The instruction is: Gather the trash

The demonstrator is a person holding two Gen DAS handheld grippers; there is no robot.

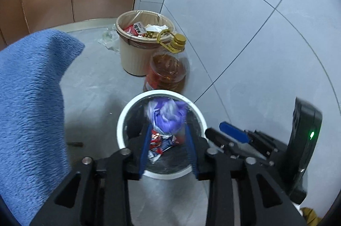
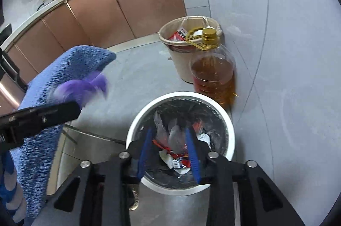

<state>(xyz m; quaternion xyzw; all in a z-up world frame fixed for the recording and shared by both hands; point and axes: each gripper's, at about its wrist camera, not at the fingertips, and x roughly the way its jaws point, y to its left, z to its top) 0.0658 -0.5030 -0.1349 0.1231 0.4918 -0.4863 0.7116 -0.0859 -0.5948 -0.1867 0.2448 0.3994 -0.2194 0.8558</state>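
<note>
A white-rimmed bin with a dark liner [image 1: 125,110] [image 2: 226,117] stands on the grey floor and holds red-and-white wrappers [image 1: 159,144] [image 2: 177,158]. My left gripper [image 1: 168,130] hangs over the bin, shut on a crumpled purple-and-clear plastic wad [image 1: 165,117]; that wad shows blurred at the left of the right wrist view [image 2: 83,86]. My right gripper [image 2: 169,136] is over the bin mouth with a clear plastic piece [image 2: 173,136] between its blue fingers; whether it grips it is unclear.
A beige bin full of trash [image 1: 132,55] [image 2: 183,64] stands against the tiled wall beside a large oil bottle with a yellow cap [image 1: 168,70] [image 2: 215,78]. A blue towel [image 1: 27,102] [image 2: 42,102] hangs at left. Brown cabinets [image 2: 96,6] run behind.
</note>
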